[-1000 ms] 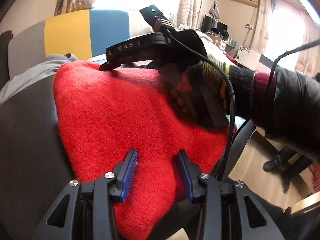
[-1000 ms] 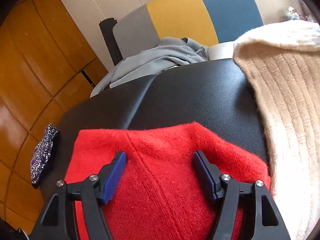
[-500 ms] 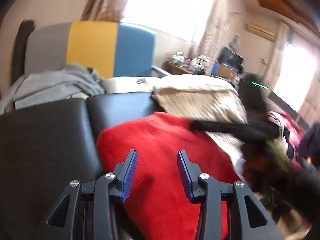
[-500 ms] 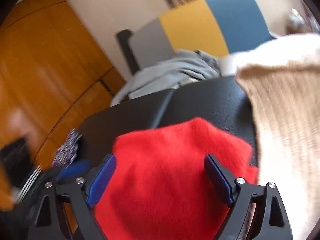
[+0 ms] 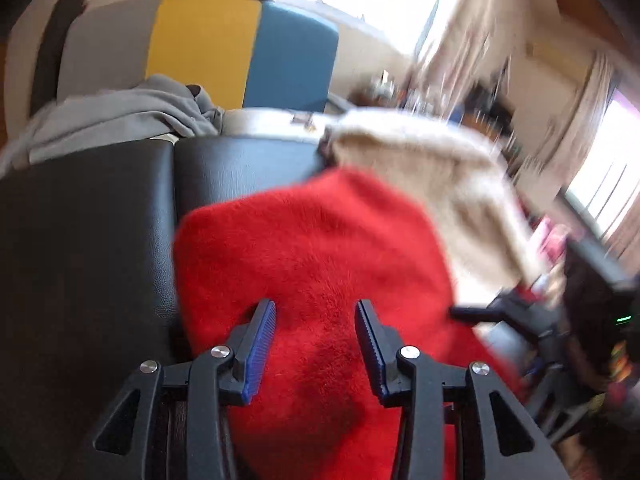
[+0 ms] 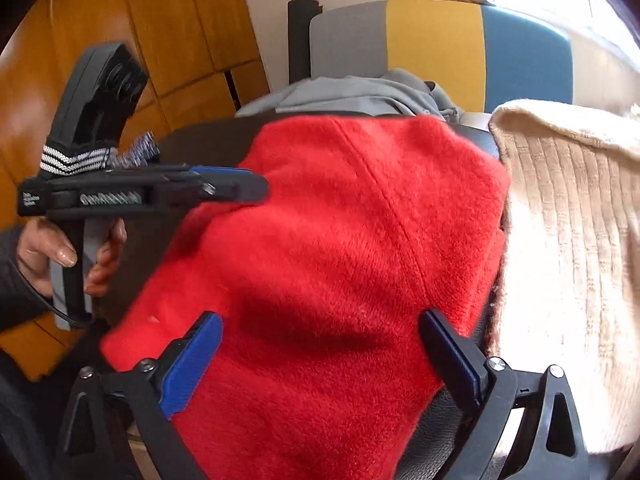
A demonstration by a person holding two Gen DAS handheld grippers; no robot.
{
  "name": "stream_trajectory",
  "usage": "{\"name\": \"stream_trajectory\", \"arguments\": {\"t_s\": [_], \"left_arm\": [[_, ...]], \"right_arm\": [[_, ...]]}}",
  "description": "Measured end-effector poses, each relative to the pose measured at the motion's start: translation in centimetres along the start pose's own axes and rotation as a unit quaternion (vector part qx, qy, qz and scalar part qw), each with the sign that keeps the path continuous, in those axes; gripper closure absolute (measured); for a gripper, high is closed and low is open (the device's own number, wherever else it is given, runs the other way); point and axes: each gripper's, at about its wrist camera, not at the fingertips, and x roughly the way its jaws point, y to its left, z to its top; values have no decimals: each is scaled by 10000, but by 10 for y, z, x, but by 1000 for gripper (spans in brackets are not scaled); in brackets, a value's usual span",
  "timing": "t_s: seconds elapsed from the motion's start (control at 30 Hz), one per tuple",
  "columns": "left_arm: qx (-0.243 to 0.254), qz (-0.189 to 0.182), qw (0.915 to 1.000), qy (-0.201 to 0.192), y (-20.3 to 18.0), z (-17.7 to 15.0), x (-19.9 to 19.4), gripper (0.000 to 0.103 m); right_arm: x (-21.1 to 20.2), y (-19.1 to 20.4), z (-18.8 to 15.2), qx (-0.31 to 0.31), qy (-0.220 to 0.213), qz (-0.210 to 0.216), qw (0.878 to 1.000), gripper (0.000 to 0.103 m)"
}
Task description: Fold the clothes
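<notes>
Black cushion [image 5: 100, 240], one red sweater [image 6: 340, 240], one beige knit [image 6: 580, 240], left claw [image 5: 316, 312] parted, right claw [image 6: 320, 328] just spread wide.

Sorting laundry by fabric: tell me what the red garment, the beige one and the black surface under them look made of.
Red garment: fuzzy knit, probably wool or fleece; brushed nap, matte.
Beige one: chunky ribbed knit; raised ribs show.
Black surface: leather or vinyl padding; faint sheen, fine grain, a seam.

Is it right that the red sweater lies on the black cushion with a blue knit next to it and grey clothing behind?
Not quite. The knit beside the red sweater is cream, not blue, as the right wrist view shows. The sweater does lie on the black cushion, with grey clothing behind.
</notes>
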Motion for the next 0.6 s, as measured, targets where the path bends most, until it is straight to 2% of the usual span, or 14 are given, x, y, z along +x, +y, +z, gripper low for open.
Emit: {"name": "stream_trajectory", "arguments": {"t_s": [0.07, 0.1, 0.13, 0.2, 0.33, 0.43, 0.53, 0.6], "left_arm": [[-346, -264, 9987, -262, 19, -3, -24, 58], [-505, -415, 9974, -306, 29, -6, -32, 49], [-679, -570, 9957, -279, 40, -10, -35, 47], [-1008, -851, 9911, -174, 59, -20, -38, 47], [-1443, -1298, 9810, 24, 80, -35, -27, 47], [-1486, -1564, 9764, 86, 83, -33, -15, 47], [-1341, -1714, 9758, 204, 79, -29, 1, 46], [-1391, -1631, 9763, 284, 83, -27, 13, 45]], "right_arm": [[-17, -6, 5, 422, -188, 285, 9985, 0], [-29, -12, 5, 703, -397, 522, 9954, 0], [-37, -17, 4, 937, -543, 745, 9913, 0], [-35, -26, -1, 1328, -502, 1103, 9837, 0], [-17, -50, -13, 2183, -302, 1022, 9700, 0], [-16, -59, -27, 2667, -191, 1056, 9578, 0], [-11, -62, -36, 2848, -49, 1497, 9468, 0], [2, -62, -37, 2829, 102, 1378, 9491, 0]]}}
